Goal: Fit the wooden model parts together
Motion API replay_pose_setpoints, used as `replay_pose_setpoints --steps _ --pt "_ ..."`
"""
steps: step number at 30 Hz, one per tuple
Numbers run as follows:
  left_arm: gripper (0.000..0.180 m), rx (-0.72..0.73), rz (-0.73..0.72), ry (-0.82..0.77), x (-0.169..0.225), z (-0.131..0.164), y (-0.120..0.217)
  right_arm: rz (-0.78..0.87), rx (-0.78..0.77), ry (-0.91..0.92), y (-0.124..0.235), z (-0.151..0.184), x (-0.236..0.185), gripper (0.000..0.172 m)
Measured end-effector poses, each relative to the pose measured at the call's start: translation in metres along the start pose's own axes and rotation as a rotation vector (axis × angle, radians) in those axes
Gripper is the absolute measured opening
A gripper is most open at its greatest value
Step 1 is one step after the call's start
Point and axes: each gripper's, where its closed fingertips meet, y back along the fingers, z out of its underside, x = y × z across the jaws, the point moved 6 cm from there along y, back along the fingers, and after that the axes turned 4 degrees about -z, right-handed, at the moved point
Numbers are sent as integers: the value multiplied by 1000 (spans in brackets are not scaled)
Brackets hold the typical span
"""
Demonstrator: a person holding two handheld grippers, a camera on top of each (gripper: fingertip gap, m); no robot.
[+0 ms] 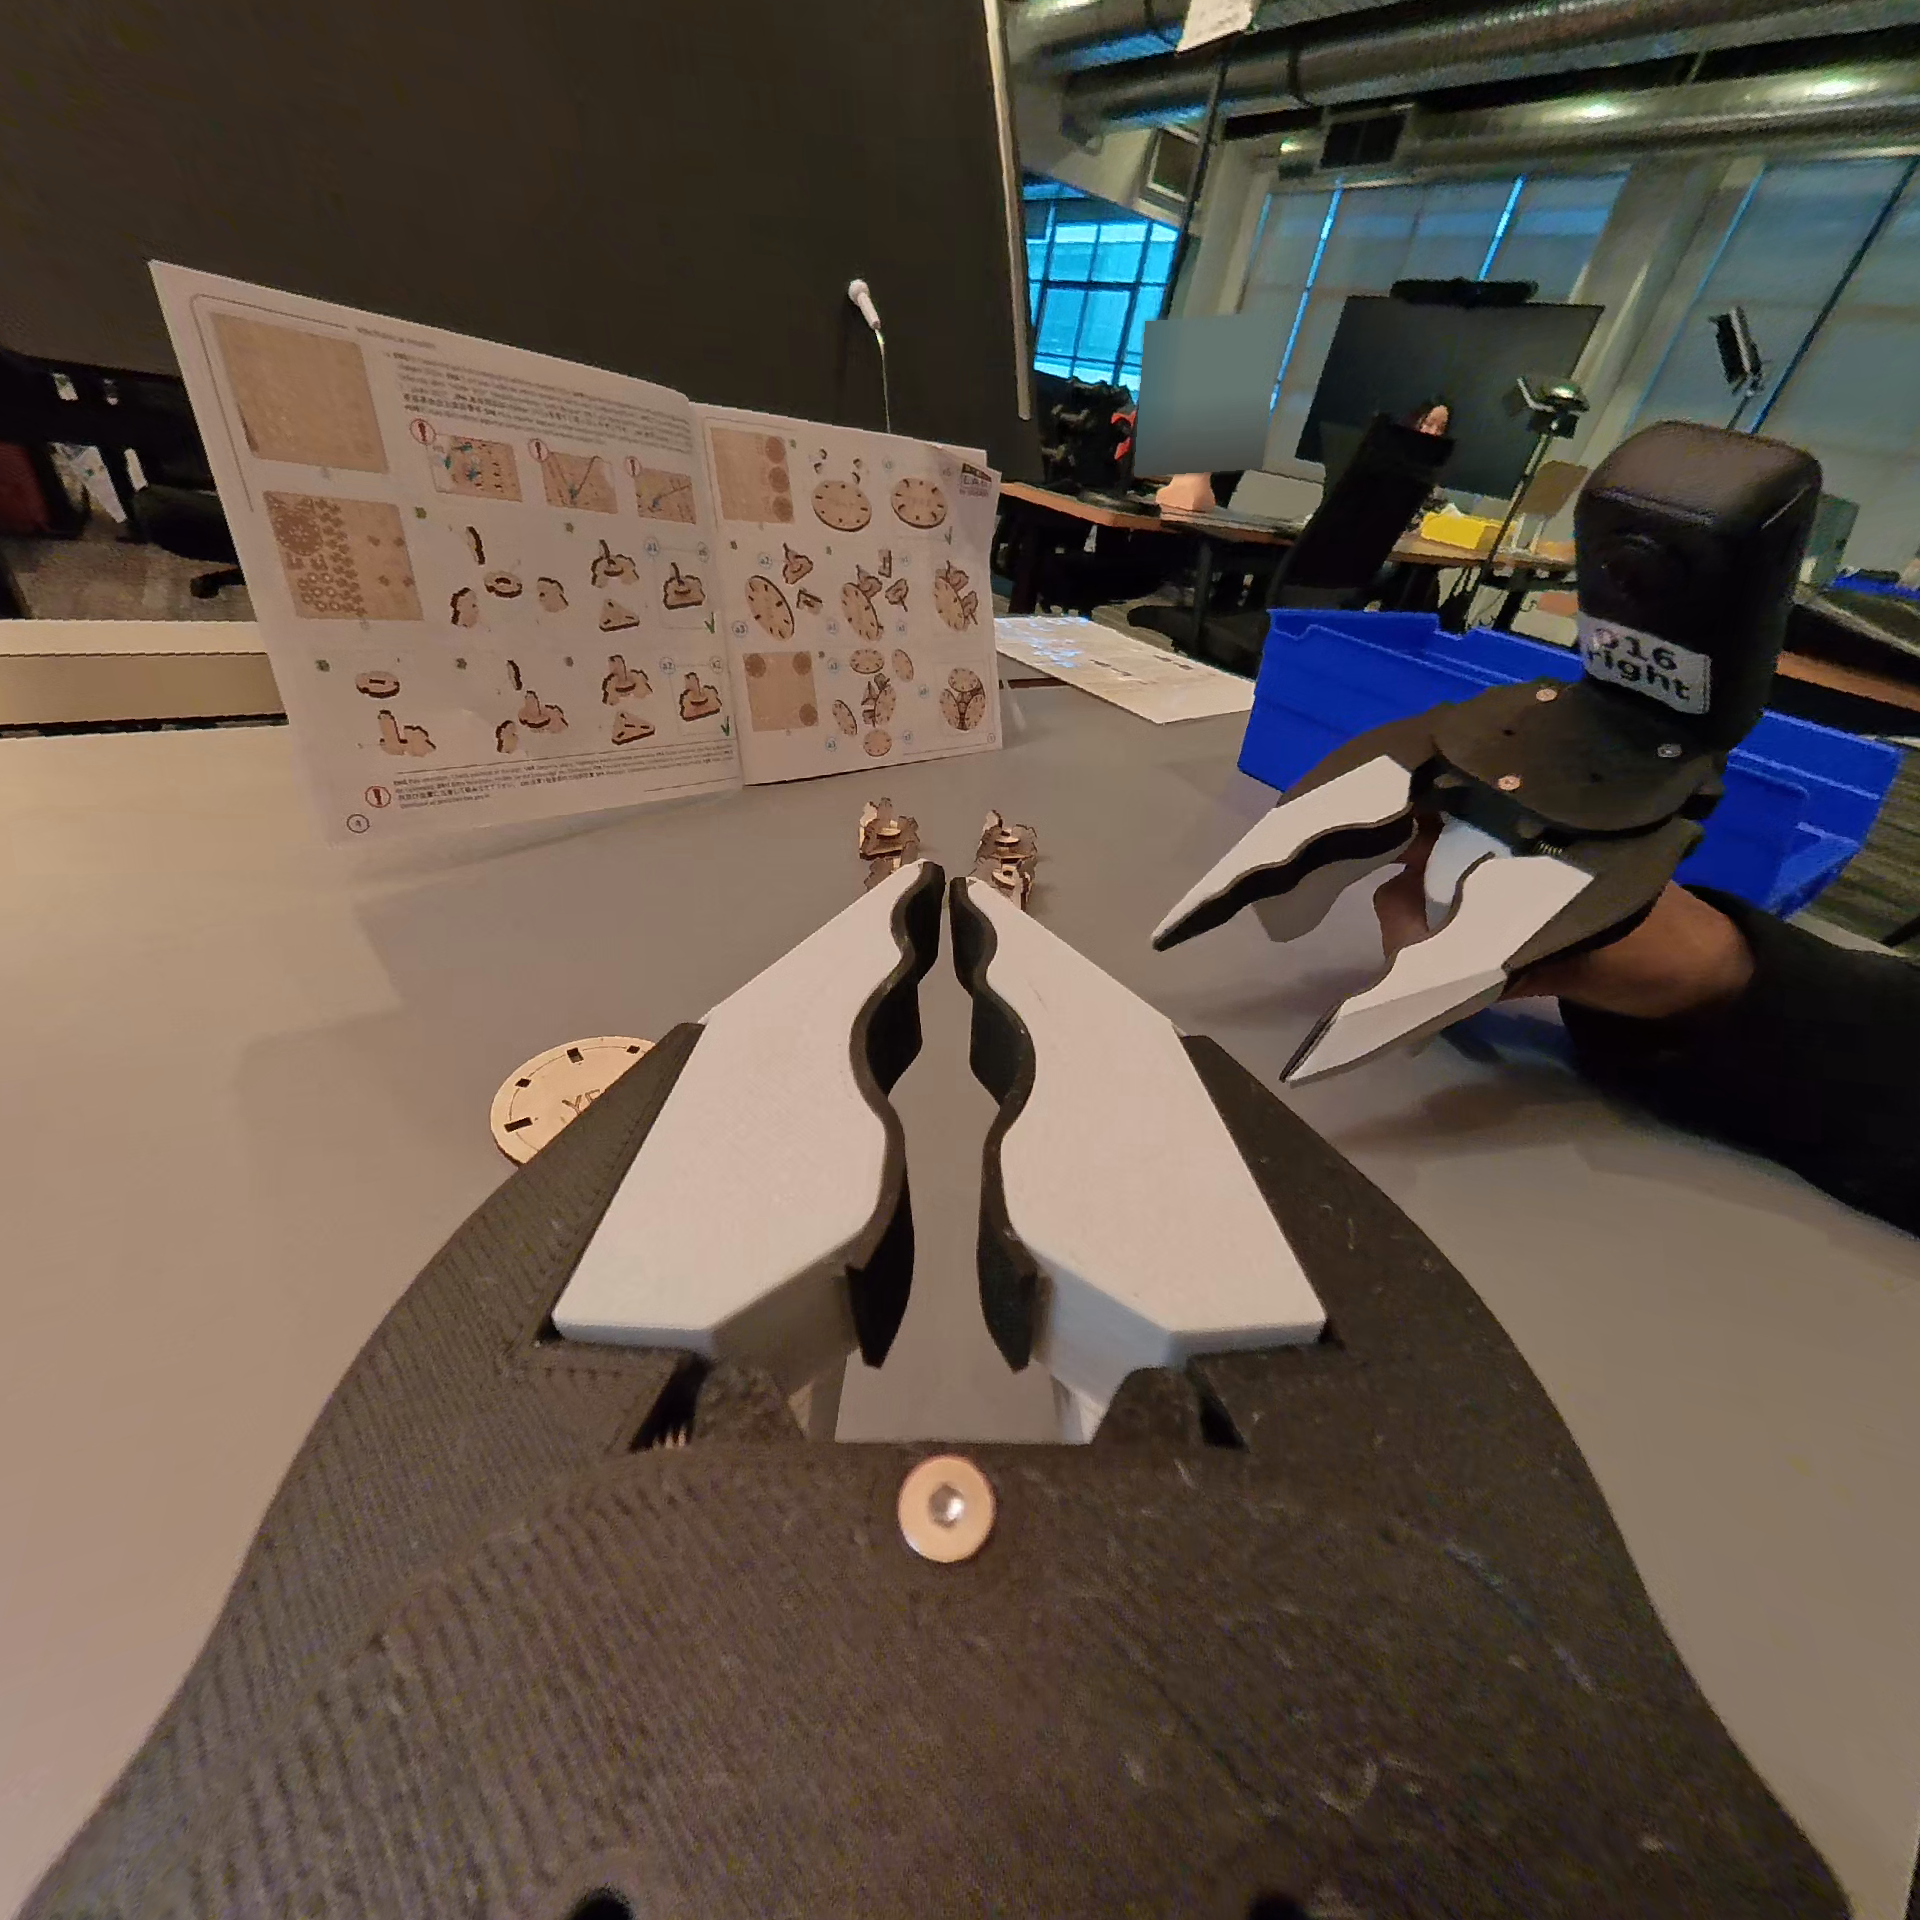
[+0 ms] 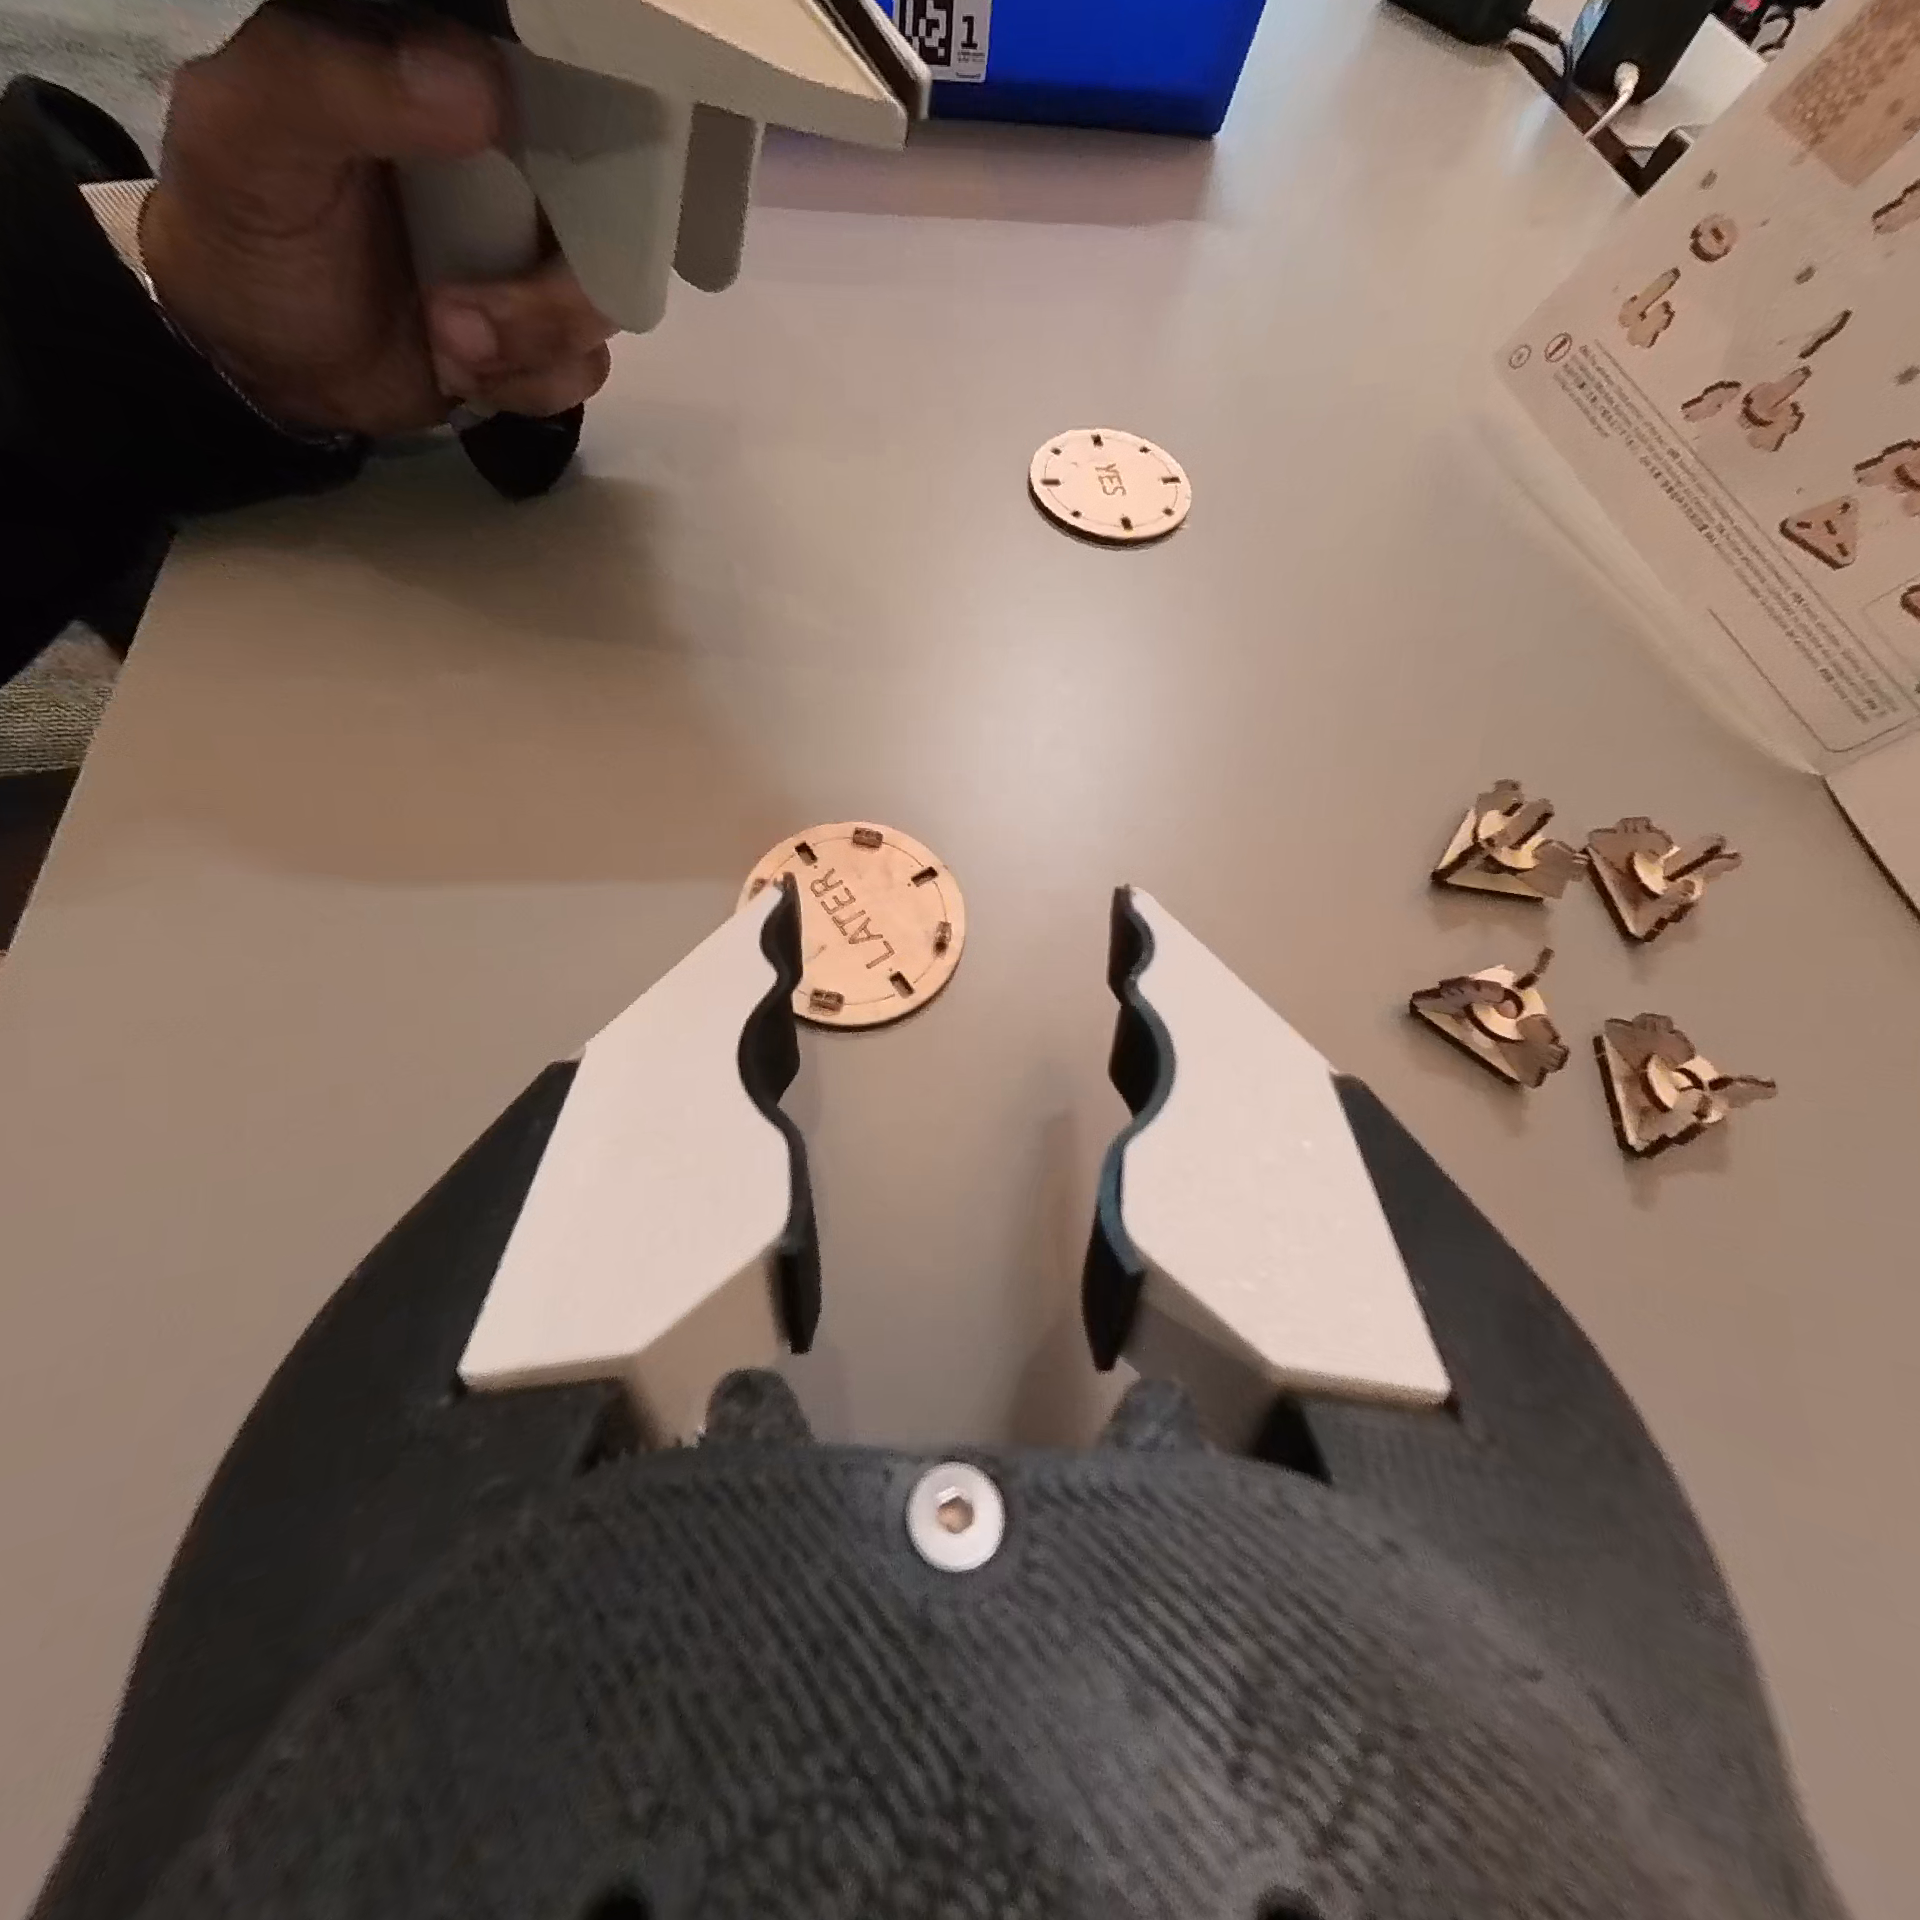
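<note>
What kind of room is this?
Probably a shared office or workshop: desks with a monitor behind, bare ceiling pipes, and a grey table holding wooden kit pieces and an instruction booklet.

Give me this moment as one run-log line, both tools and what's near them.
left tool: shut, empty, table-level | right tool: open, empty, above engraved wooden disc | nearby: second disc, four small wooden assemblies, open instruction booklet

The left gripper (image 1: pixel 945 878), held in a hand (image 2: pixel 343 239) with a dark sleeve, has its jaws closed with nothing between them, while the right gripper (image 2: pixel 951 904), tilted downward in the other hand (image 1: pixel 1621 956), holds its jaws wide apart.
</note>
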Motion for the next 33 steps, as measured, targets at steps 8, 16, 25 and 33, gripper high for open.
replay_pose_setpoints --steps 8,16,25,33 --pt "0 3 -3 -10 1 0 0 -1 24 9 0 -2 -2 35" --pt "0 1 12 0 2 0 0 23 -33 -2 -3 5 1 15" --pt "1 -343 52 20 29 26 -10 0 -18 -27 3 1 0 6" --pt "1 -469 46 28 57 46 -27 -3 -138 -18 -20 13 -5 5"
